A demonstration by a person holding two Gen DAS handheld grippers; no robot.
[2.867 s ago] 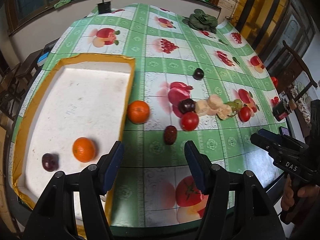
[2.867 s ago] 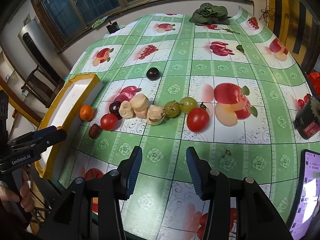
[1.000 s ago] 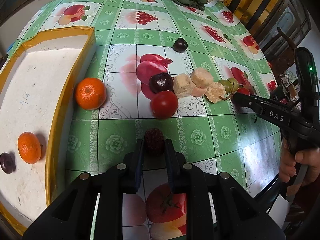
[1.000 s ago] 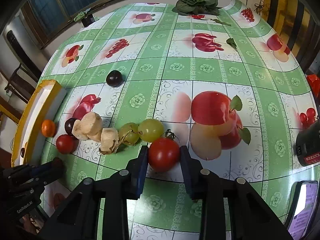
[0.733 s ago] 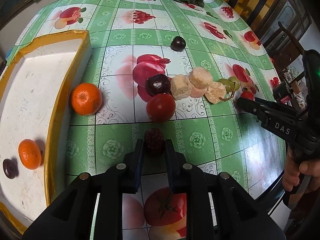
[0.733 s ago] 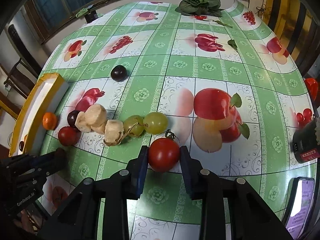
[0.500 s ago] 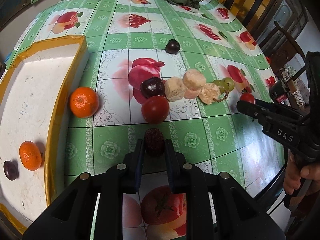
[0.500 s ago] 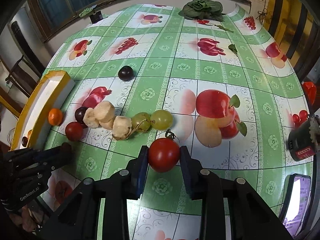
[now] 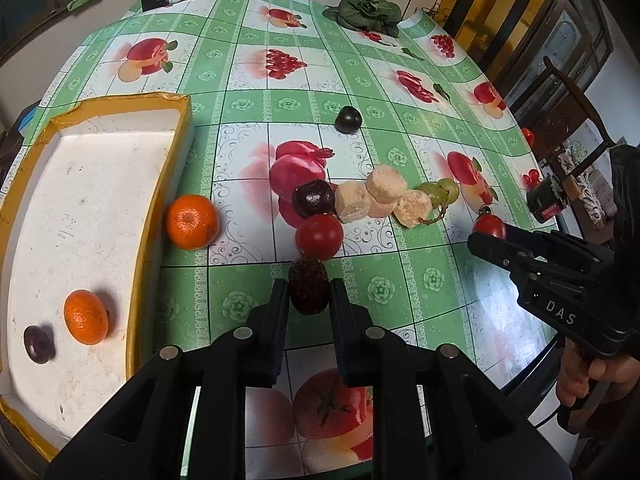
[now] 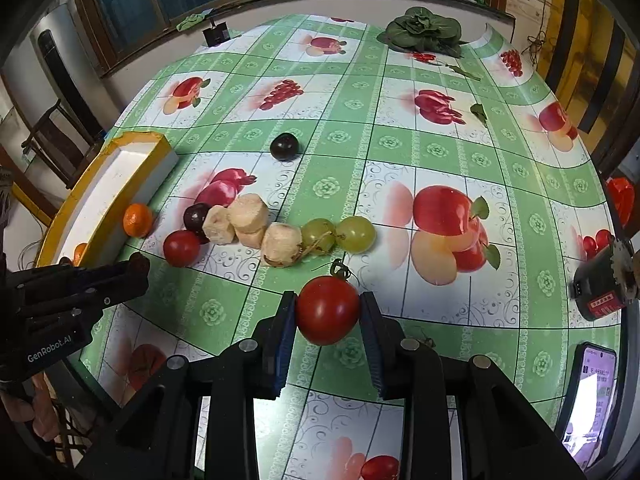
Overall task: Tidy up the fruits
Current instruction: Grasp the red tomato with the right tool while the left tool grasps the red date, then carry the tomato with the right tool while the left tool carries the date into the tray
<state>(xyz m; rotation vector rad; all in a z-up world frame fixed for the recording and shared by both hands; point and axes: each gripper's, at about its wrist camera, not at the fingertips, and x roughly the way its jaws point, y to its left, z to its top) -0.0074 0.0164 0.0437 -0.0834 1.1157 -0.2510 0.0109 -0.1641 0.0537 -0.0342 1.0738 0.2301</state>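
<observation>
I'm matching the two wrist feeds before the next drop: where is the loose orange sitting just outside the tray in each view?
Left wrist view: the orange lies left of centre, against the outer wall of the yellow-edged tray.
Right wrist view: the same orange is small at the left edge, beside the tray wall.
Shared landmark: the lone dark plum on the green checked cloth, farther up the table.

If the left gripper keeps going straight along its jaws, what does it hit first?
Likely the red tomato, just beyond the dark red date that the left gripper holds. Since the gripper points steeply down, the tablecloth might come first; depth is unclear.
</observation>
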